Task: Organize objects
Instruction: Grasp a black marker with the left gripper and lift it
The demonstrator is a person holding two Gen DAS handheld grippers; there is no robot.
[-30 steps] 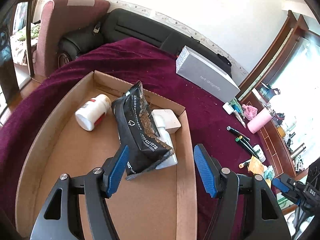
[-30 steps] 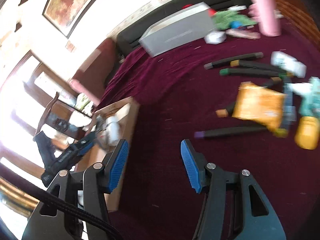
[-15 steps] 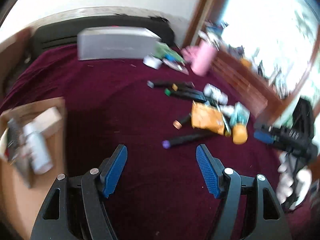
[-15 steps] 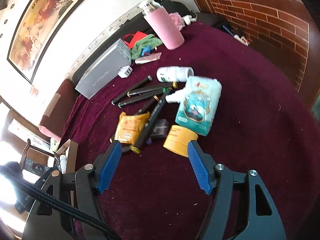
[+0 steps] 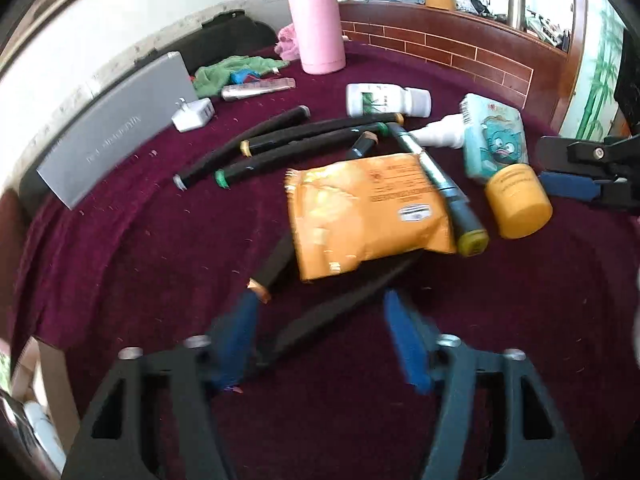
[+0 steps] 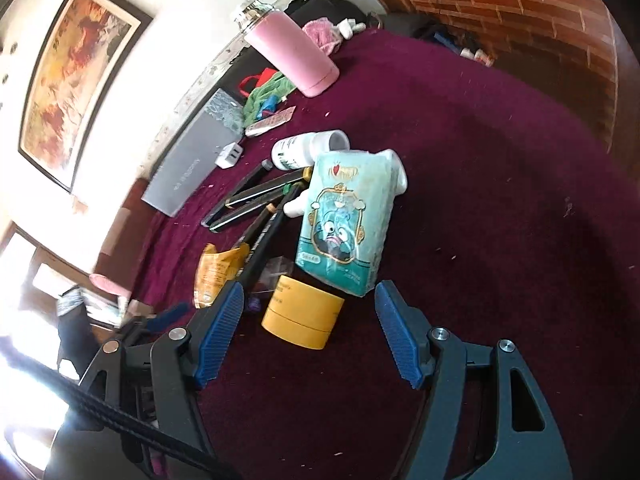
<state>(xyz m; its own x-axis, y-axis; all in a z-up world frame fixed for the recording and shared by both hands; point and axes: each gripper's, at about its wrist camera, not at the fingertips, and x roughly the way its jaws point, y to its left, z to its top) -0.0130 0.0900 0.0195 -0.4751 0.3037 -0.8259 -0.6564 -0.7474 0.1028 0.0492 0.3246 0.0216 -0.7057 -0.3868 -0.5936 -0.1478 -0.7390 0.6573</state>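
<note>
Maroon cloth covers the desk [image 5: 120,240], where most of our sorting remains: seven dark markers, one orange packet [image 5: 360,212], one yellow jar [image 6: 302,316], one teal tissue pack [image 6: 346,224] and one white bottle [image 5: 384,99] lie clustered mid-desk. Our left tool [image 5: 320,332] is closing around a marker [image 5: 340,308], not yet gripping; our right tool [image 6: 308,332] hangs open, empty, near the jar.

Orange packet [image 5: 362,212]: flat on maroon worktop, label up, lying over dark markers.
Purple-ended marker [image 5: 340,312]: diagonal, partly beneath packet.
Yellow jar [image 6: 302,312]: on its side, touching teal tissue pack [image 6: 346,224].
White bottle [image 5: 388,100]: lying down.
</note>
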